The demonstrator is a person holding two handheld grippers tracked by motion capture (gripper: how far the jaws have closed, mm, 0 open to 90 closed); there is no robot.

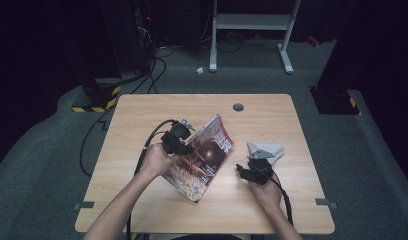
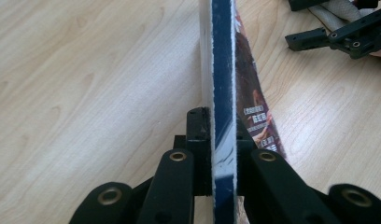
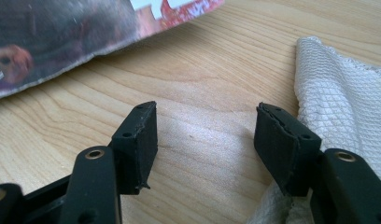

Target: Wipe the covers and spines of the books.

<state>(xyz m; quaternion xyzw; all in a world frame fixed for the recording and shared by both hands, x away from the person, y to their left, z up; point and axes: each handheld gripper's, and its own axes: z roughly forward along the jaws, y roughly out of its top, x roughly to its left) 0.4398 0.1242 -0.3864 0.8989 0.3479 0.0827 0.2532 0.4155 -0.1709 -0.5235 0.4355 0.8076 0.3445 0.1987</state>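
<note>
From the high view, the left gripper (image 1: 184, 145) clamps the left edge of a magazine (image 1: 204, 157) near the middle of the wooden bench (image 1: 142, 110), the magazine tilted up on that side while its lower corner rests on the wood — the cover faces right, toward the other hand. The right gripper (image 1: 249, 167) sits low on the bench to the right of the magazine, just in front of a pale cloth (image 1: 272, 149). In the left gripper view, the jaws press from both sides on the magazine (image 2: 223, 93), seen edge-on as a blue spine with white page edges, and the other gripper shows at the top right corner. In the right gripper view, the right gripper (image 3: 205, 137) stands wide with nothing between its pads — bare bench below, the white waffle-weave cloth (image 3: 342, 102) touching the right-hand jaw, the magazine (image 3: 62, 32) lifted at the top left.
</note>
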